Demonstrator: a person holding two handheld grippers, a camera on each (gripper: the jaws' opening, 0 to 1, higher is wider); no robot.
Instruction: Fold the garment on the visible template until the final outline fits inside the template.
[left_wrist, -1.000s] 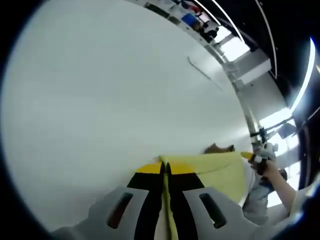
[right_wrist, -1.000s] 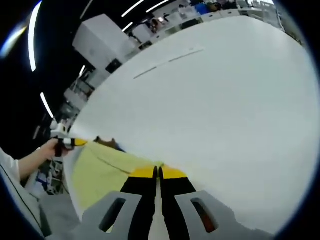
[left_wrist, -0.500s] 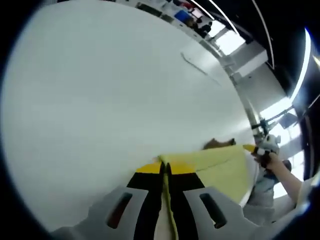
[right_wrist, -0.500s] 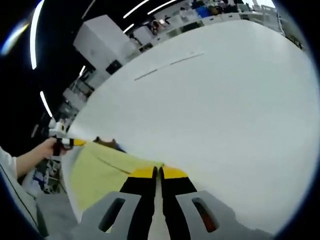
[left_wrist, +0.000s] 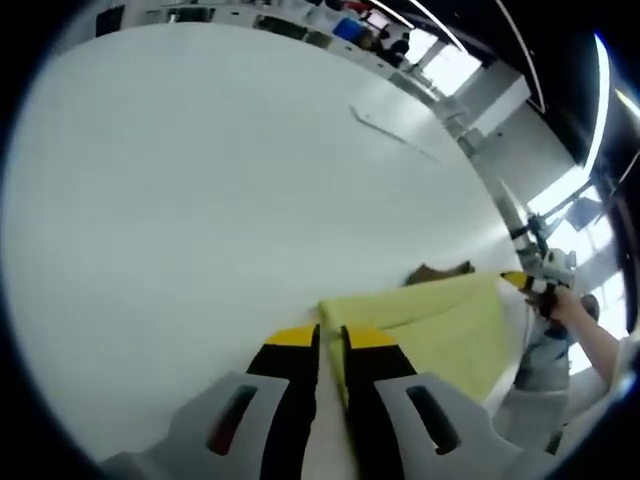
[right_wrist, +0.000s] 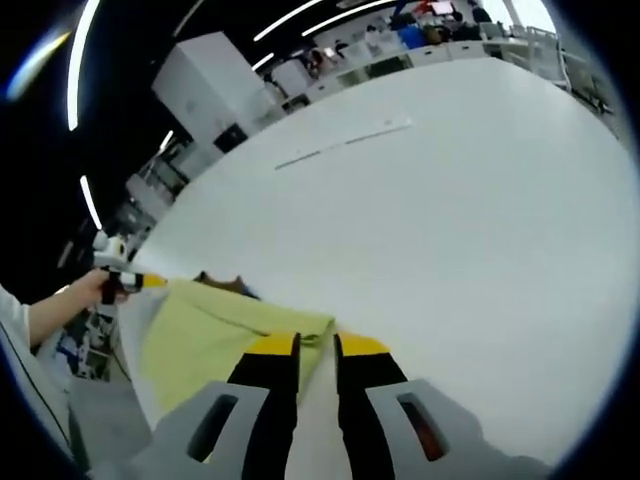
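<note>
Your left gripper (left_wrist: 331, 340) has its jaws slightly parted, with a narrow gap between the yellow tips, and a corner of the yellow garment (left_wrist: 430, 325) lies right at that gap; you cannot tell whether the cloth is between the pads. Your right gripper (right_wrist: 317, 345) is likewise parted, its two yellow tips apart, with the garment's other near corner (right_wrist: 215, 330) just beside its left tip, touching or nearly so.

Between your two tools the yellow garment lies flat as a folded strip on the white table (left_wrist: 220, 180). A dark brown patch (left_wrist: 438, 271) peeks out at its far edge. In the left gripper view your other hand (left_wrist: 568, 303) holds the right tool at the garment's far end; in the right gripper view your hand (right_wrist: 88, 291) holds the left tool beside the cloth.

Farther out on the table a thin pale line (right_wrist: 345, 142) runs across the surface. Beyond the table edge stand white cabinets (right_wrist: 212, 77) and bright ceiling strips.
</note>
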